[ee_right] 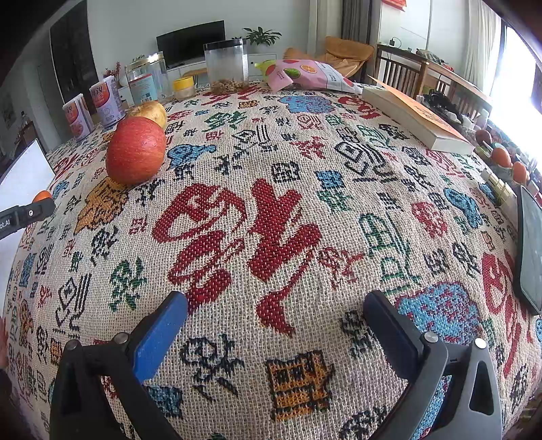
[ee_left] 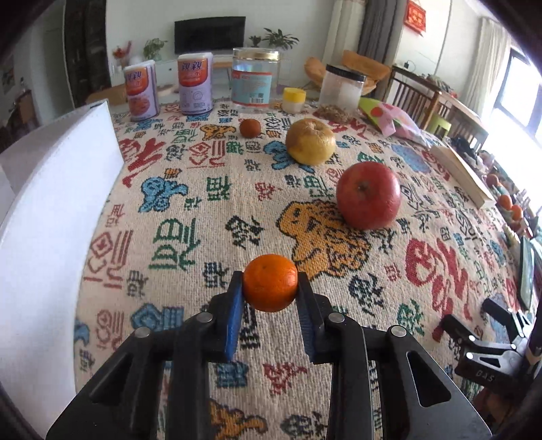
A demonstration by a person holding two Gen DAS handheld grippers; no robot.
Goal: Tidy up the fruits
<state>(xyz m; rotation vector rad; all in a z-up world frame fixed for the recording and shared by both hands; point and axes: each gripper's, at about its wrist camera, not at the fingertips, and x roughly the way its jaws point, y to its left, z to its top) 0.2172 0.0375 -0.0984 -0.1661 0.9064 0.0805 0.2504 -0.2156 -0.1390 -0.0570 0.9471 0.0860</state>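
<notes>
Left gripper (ee_left: 270, 287) clamped on the small round orange tangerine (ee_left: 270, 282), lifted off the patterned woven tablecloth (ee_left: 203, 210) — white box (ee_left: 50, 216) just left; right gripper (ee_right: 274, 316) open, empty.

I am working in a home living and dining room. A woven cloth with coloured characters (ee_right: 271, 237) covers the table. Behind it I see a black flat television (ee_left: 209, 34) on a low white cabinet, green potted plants (ee_left: 279, 38), brown wooden slatted chairs (ee_right: 401, 72) and grey curtains (ee_left: 376, 30).
</notes>
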